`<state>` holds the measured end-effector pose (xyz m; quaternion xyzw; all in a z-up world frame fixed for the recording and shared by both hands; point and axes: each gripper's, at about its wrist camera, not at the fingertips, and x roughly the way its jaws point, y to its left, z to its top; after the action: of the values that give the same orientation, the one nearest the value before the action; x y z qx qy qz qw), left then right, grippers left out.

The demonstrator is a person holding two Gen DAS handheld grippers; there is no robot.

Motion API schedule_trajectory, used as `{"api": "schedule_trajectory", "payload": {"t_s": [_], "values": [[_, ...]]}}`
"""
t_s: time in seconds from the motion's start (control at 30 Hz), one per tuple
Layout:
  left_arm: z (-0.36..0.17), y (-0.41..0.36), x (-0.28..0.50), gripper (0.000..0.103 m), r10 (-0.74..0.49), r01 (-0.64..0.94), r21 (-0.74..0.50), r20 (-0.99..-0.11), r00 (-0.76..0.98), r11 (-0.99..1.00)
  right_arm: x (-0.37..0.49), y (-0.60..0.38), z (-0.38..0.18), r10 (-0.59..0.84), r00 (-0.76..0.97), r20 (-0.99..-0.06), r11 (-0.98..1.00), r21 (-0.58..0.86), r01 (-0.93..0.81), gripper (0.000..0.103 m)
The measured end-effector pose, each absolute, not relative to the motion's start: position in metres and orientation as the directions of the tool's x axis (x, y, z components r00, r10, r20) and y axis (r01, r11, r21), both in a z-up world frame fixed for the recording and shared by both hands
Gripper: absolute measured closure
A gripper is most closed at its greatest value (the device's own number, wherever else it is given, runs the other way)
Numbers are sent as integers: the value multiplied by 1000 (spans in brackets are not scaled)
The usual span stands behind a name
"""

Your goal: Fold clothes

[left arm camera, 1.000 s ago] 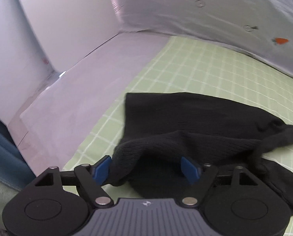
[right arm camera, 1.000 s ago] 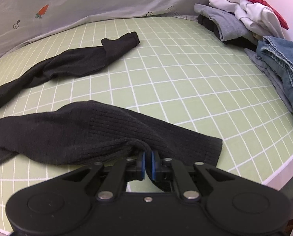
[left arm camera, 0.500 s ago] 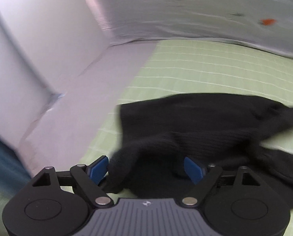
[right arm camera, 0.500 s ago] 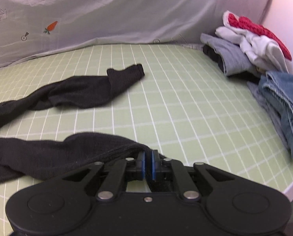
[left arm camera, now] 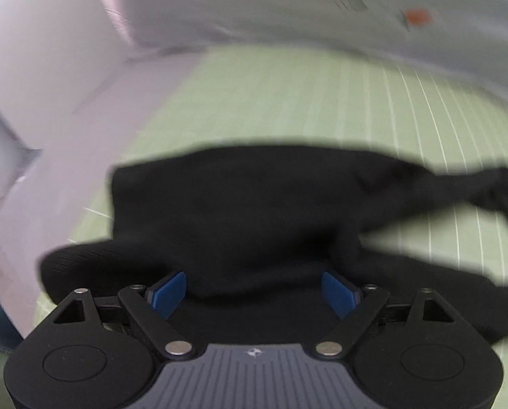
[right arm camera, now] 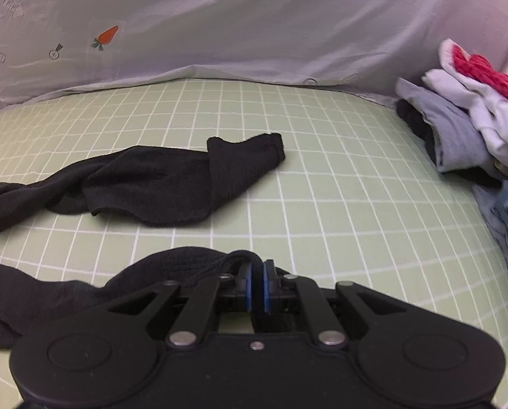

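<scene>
Here the black ribbed-knit garment (right arm camera: 158, 184) sprawls across the green grid-checked sheet (right arm camera: 322, 170); soft and light, it should sag, so hems look best to grip. The right gripper (right arm camera: 255, 289) is clamped on its edge, while the left gripper (left arm camera: 254, 291) is spread over cloth. A pile of clothes (right arm camera: 465, 112) sits well apart from the garment, obstructing nothing.
</scene>
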<state>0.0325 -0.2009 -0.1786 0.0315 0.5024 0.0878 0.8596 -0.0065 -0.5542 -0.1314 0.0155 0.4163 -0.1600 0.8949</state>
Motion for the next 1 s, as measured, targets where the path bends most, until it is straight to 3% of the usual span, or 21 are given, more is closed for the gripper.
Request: {"api": "schedule_trajectory", "payload": {"t_s": [0.27, 0.5, 0.67, 0.73, 0.77, 0.8, 1.0], "values": [[-216, -213, 50, 14, 210, 22, 235, -905, 369, 972, 11, -568, -129, -290, 599, -746, 949, -142, 283, 96], [-219, -197, 66, 1, 147, -17, 149, -945, 293, 989, 61, -581, -137, -309, 580, -754, 943, -167, 286, 96], [-224, -184, 74, 0, 87, -32, 82, -964, 252, 996, 115, -582, -152, -302, 563, -769, 946, -169, 277, 94], [-225, -181, 77, 0, 70, -35, 64, -968, 240, 997, 130, -578, -158, -333, 551, -765, 937, -202, 286, 80], [-226, -181, 77, 0, 64, -33, 58, -970, 236, 998, 136, -575, -160, -352, 544, -762, 930, -222, 292, 64], [-226, -180, 78, 0, 59, -31, 53, -971, 231, 998, 138, -573, -160, -366, 548, -752, 925, -230, 302, 57], [-228, -175, 78, 0, 36, -57, 23, -975, 221, 998, 106, -577, -148, -375, 568, -733, 904, -155, 398, 53]]}}
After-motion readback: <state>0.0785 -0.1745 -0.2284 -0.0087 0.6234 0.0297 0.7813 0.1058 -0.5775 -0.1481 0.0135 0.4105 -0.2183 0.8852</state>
